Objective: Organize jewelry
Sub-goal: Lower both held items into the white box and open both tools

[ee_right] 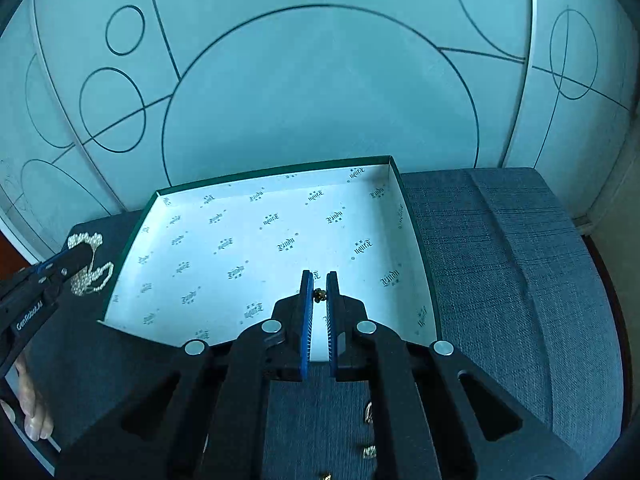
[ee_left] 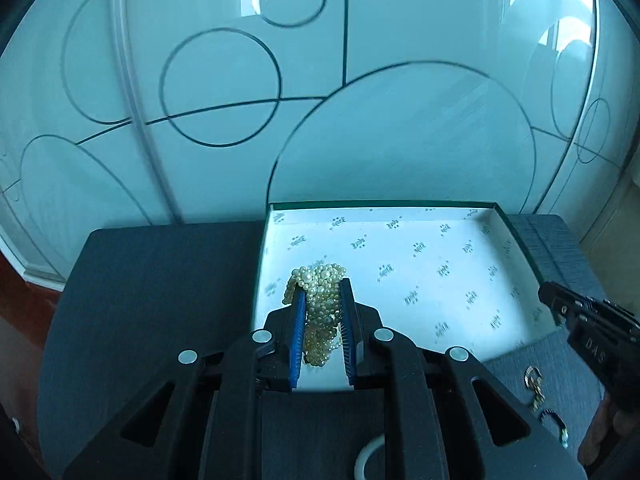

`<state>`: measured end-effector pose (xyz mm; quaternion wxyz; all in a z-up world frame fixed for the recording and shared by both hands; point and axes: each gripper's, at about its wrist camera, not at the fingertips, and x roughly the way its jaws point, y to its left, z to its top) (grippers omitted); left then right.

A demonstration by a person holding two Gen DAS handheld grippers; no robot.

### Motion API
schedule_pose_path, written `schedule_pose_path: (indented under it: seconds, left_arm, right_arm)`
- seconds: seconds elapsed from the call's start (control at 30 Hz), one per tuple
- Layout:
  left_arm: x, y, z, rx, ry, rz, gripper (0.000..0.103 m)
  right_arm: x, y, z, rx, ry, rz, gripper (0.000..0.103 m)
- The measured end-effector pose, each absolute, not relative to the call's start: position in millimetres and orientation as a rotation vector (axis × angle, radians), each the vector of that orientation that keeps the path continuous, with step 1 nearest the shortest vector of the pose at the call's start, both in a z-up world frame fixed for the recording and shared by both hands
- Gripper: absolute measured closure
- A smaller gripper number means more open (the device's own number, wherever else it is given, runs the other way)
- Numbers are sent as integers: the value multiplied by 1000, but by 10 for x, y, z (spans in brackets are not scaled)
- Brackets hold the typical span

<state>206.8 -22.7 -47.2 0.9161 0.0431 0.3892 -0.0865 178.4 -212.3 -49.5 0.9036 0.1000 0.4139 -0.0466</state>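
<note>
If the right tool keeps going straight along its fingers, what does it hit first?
Most likely the printed white floor of the open box, just ahead of the right tool, which grips a small gold piece. Nothing else shows in that line; the depth is uncertain.

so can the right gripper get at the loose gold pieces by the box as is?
Probably not yet: the right gripper is already pinching a small gold piece over the box, so it must release before reaching the loose pieces.
</note>
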Motion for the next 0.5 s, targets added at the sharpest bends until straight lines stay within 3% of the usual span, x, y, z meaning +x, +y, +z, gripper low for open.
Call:
schedule_pose_path:
  seconds: [0.5]
  left_arm:
    - [2706, -420, -1240, 140, 950, -143, 85]
  right_arm:
    - [2213, -2132, -1149, 170, 993, -121, 95]
